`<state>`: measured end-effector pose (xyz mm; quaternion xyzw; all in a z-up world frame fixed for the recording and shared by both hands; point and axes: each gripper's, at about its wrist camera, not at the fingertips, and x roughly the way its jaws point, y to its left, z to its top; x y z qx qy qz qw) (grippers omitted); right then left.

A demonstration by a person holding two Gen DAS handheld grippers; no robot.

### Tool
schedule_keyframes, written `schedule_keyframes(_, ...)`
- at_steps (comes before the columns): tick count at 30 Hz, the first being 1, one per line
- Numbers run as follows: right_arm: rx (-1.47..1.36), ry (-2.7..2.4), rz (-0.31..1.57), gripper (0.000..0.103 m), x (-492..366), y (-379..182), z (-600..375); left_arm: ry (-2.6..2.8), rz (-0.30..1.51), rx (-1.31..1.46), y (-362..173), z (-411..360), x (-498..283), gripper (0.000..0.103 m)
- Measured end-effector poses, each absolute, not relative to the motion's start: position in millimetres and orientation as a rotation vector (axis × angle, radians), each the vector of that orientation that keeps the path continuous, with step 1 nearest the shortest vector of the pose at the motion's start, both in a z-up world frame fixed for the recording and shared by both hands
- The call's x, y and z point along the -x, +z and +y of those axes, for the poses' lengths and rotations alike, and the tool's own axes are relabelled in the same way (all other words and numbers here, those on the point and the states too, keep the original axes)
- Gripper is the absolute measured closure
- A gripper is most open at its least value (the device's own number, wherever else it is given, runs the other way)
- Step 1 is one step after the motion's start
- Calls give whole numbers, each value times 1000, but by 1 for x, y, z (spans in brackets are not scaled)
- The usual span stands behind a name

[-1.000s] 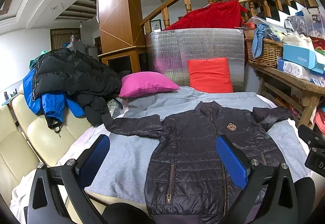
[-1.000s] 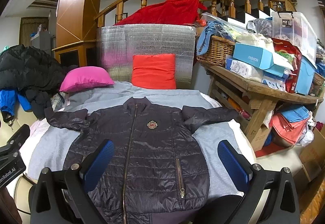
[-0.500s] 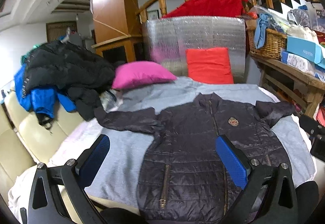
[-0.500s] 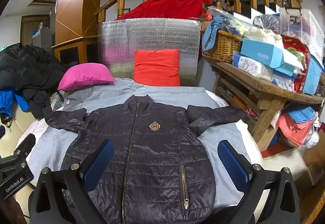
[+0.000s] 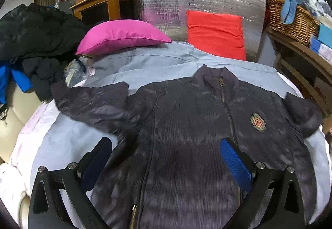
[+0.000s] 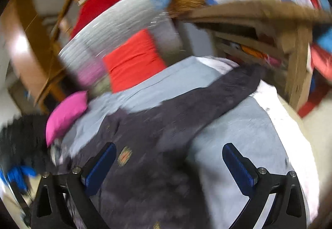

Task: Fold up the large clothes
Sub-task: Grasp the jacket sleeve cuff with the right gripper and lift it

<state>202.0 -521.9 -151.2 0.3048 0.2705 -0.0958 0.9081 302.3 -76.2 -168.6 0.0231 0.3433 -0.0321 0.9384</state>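
1. Step in hand: approach. The jacket (image 5: 186, 129) lies flat and unfolded, front up, zip closed, on the grey sheet (image 5: 161, 63). No fold appears made yet.
2. Left gripper (image 5: 168, 158): fingers wide apart, holding nothing, poised over the jacket's chest, nearer the sleeve (image 5: 91, 102) that lies toward the pink pillow (image 5: 120, 36).
3. Right gripper (image 6: 172, 166): fingers wide apart, holding nothing. Its view is tilted and motion-blurred. It faces the other sleeve (image 6: 224, 87), which runs out toward the wooden table (image 6: 259, 11).
4. Orientation: the jacket's long axis runs hem to collar, with the collar pointing away toward the red cushion (image 5: 215, 31). The sleeves spread to either side.
5. Next move, as judged: each gripper likely needs to lower onto its own sleeve, close on a single layer near the cuff, and carry it inward across the chest.
6. Caution: the fabric looks slick and quilted; a shallow pinch may slip.
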Motion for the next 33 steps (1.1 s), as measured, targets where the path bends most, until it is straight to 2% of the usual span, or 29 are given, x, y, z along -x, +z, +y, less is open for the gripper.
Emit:
schedule_keyframes(6,-1004,-213,503,0,-251,-214,-642,-105,727,-134,-204,-98,-326,0)
schedule_keyframes(11,-1127,-300,473,2,-284,-245,-689,-91,738,-192,-220,-105,-336,0)
schedule_keyframes(14,-1186,-329,477,6,-301,-260,-710,-74,728,-203,-222,-104,-339,0)
schedule_keyframes(20,-1225,-418,533,36,-328,-286,-729,-51,743,-205,-228,-101,-346,0)
schedule_keyframes(22,-1204,-451,531,72,-334,-288,-728,-48,740,-206,-228,-101,-347,0)
schedule_keyframes(24,-1163,-465,519,77,-337,-282,-724,-48,737,-203,-226,-100,-347,0)
schedule_keyframes(25,-1132,-469,502,83,-335,-277,-720,-49,732,-198,-224,-98,-347,0)
schedule_keyframes(33,-862,-325,367,84,-318,-187,-626,-39,693,-146,-203,-74,-332,0)
